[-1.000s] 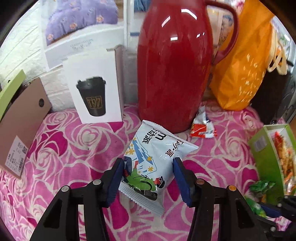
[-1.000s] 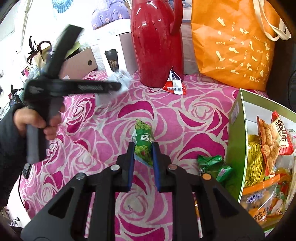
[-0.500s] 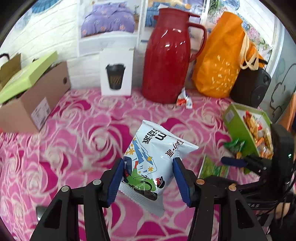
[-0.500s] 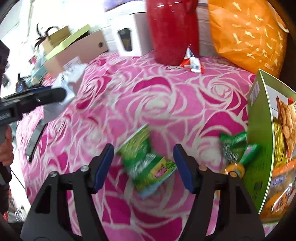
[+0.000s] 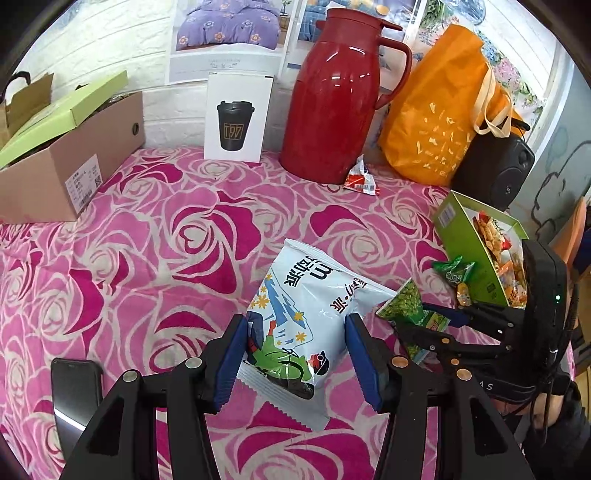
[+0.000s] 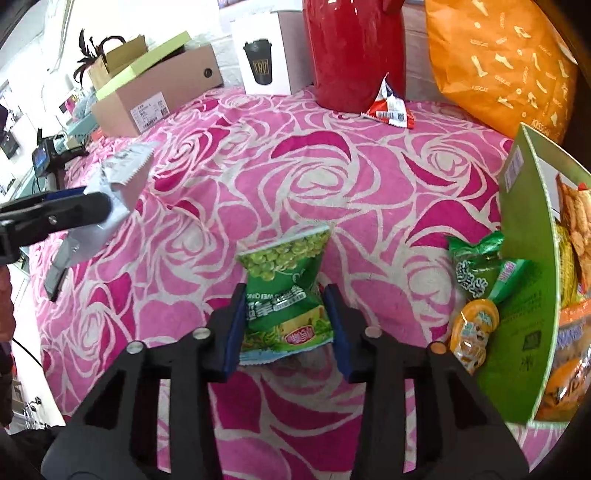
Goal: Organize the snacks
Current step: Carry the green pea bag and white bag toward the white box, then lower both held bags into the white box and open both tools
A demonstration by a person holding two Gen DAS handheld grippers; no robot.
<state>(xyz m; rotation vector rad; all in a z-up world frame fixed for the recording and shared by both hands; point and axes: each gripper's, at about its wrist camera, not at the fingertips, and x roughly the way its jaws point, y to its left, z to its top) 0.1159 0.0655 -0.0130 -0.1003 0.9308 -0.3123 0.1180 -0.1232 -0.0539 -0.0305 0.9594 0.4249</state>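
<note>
Leftmost, the left gripper has its jaws clamped on a pale-blue cartoon-printed snack bag above the pink rose-patterned surface. Beside it, the right gripper pinches a green pea packet, near the snack-filled green cardboard box.

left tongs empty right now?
No, the left tongs are clamped on a white-and-blue snack bag, lifted above the pink rose cloth.

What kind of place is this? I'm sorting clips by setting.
Probably a home room: a table under a pink rose-print cloth, a red thermos jug, and bedding posters on a white brick-pattern wall.
</note>
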